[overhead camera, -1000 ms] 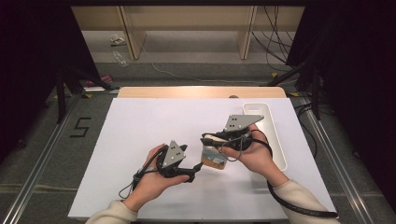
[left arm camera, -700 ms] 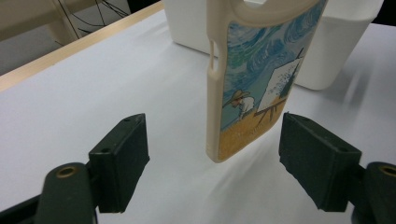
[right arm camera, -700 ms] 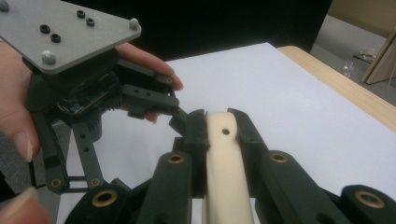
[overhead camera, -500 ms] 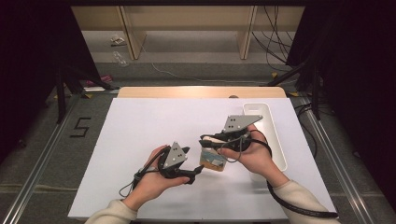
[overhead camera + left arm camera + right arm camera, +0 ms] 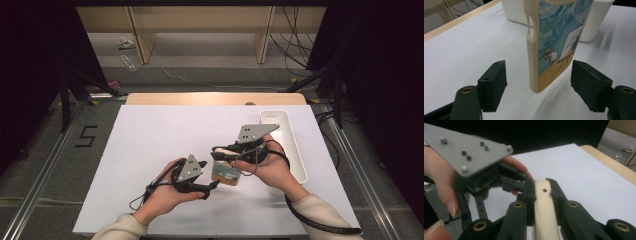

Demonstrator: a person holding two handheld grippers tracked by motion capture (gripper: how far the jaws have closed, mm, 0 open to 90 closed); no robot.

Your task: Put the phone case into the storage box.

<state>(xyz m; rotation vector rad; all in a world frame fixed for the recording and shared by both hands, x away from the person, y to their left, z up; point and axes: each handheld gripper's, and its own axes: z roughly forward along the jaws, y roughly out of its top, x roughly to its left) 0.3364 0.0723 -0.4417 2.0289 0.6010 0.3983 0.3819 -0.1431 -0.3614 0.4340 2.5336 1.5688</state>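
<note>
High view: white table (image 5: 165,135), with a white tray (image 5: 295,150) lying lengthwise along its 3 o'clock edge. The right gripper (image 5: 220,151), in the right hand (image 5: 267,167), sits just past table centre toward 4 o'clock, jaws pointing to 9 o'clock. It is clamped on the top edge of a phone case (image 5: 225,172), which hangs below the jaws with its printed face toward the camera. Right gripper view: both jaws are pressed flat against the cream rim of the case (image 5: 544,210), no gap either side; the other gripper's grey plate (image 5: 466,147) and the left hand (image 5: 439,177) are close behind at 10 o'clock. The left gripper (image 5: 212,186), in the left hand (image 5: 162,192), lies at 7 o'clock of the case, jaws pointing to 3 o'clock toward its lower end. Left gripper view: the jaws are spread wide, one on each side of the case (image 5: 554,45), neither touching it. The case hangs upright between them, its lower corner clear of the table (image 5: 469,47), showing a painter-at-easel print and a cream side wall with a slot. The tray (image 5: 596,20) stands behind the case at 12 o'clock.
</note>
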